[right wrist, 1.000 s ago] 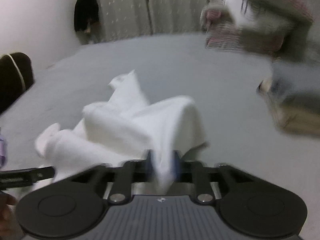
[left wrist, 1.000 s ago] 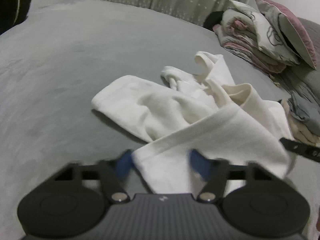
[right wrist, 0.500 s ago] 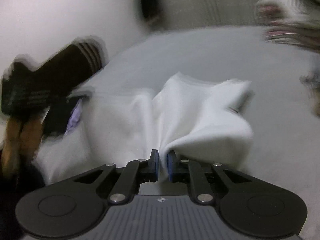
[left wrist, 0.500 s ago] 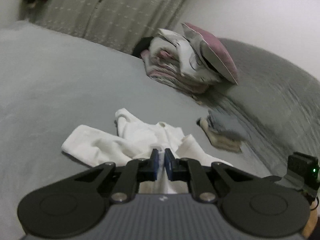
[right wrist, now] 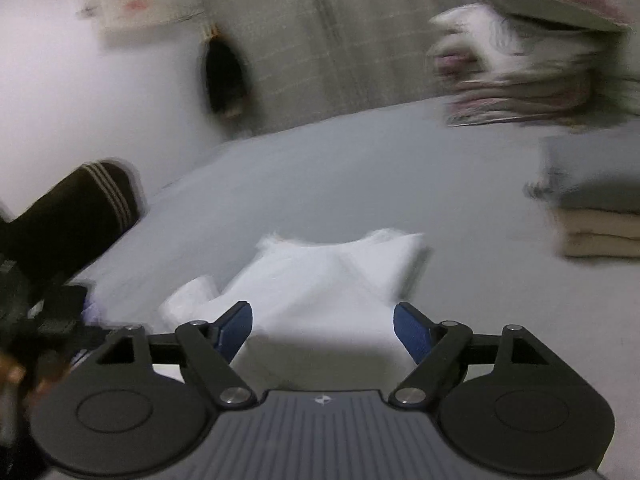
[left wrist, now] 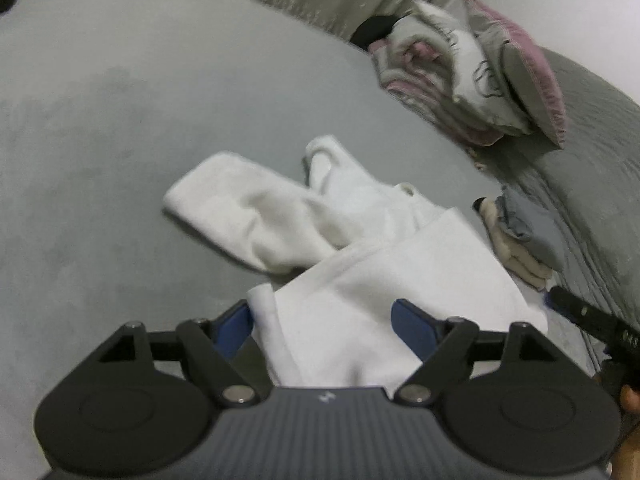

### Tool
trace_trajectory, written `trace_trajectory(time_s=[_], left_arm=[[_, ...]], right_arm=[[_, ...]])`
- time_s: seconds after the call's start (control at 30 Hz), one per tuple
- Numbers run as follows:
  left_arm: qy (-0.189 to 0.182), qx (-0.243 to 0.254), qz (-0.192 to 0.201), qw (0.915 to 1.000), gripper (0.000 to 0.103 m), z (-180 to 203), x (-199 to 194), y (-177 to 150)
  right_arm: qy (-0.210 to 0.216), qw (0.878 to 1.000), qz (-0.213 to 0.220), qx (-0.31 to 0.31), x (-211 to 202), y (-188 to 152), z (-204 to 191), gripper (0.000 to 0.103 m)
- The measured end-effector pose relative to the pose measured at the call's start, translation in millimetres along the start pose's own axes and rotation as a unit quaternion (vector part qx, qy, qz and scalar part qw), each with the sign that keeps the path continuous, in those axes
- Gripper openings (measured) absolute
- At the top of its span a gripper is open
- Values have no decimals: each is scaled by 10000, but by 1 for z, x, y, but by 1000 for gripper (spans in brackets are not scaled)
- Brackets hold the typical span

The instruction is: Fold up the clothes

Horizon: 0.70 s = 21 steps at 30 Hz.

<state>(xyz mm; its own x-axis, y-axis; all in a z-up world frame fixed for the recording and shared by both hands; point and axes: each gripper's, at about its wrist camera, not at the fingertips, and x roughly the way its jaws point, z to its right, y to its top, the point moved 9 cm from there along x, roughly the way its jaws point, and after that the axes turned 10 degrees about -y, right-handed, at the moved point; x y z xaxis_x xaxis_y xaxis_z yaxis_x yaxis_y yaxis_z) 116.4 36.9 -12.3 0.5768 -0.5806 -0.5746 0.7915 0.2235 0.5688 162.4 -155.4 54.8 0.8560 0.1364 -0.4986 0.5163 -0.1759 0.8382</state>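
Note:
A white garment (left wrist: 360,256) lies crumpled on the grey bed (left wrist: 120,120), one sleeve stretched to the left and a folded part nearest me. My left gripper (left wrist: 324,326) is open, its blue pads on either side of the garment's near edge, gripping nothing. The garment also shows in the blurred right wrist view (right wrist: 320,280). My right gripper (right wrist: 323,326) is open just above its near part. The right gripper's black tip (left wrist: 588,316) shows at the right of the left wrist view.
A stack of folded grey and beige clothes (left wrist: 520,236) sits right of the garment. Pillows and folded bedding (left wrist: 472,76) are piled at the back right before a curtain. The left hand's dark sleeve (right wrist: 72,220) shows at the left of the right wrist view.
Half a second ago both grippers were shut on the white garment and held it up. Now both are open and the garment lies on the bed.

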Motion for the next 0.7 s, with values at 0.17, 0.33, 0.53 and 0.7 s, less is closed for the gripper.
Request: trace_trajectory(time_s=[0.17,0.33,0.53,0.7], left_arm=[[175,352,-148,9991,27,-1,16,-14],[-12,629,33,9980,8,10,7,-11],[-802,814,821,9901,8,29,-52,14],[-1824,1384,1193,9661,8,58,-106,11]], right_arm=[[-377,9979,-391,343,34,6,12,78],[-211,9962,-784,-321,73,7,-28,6],[262,9982,-74,-533,55,2,-56,6],[780,9916,752,-710,-13,-9,-41,6]])
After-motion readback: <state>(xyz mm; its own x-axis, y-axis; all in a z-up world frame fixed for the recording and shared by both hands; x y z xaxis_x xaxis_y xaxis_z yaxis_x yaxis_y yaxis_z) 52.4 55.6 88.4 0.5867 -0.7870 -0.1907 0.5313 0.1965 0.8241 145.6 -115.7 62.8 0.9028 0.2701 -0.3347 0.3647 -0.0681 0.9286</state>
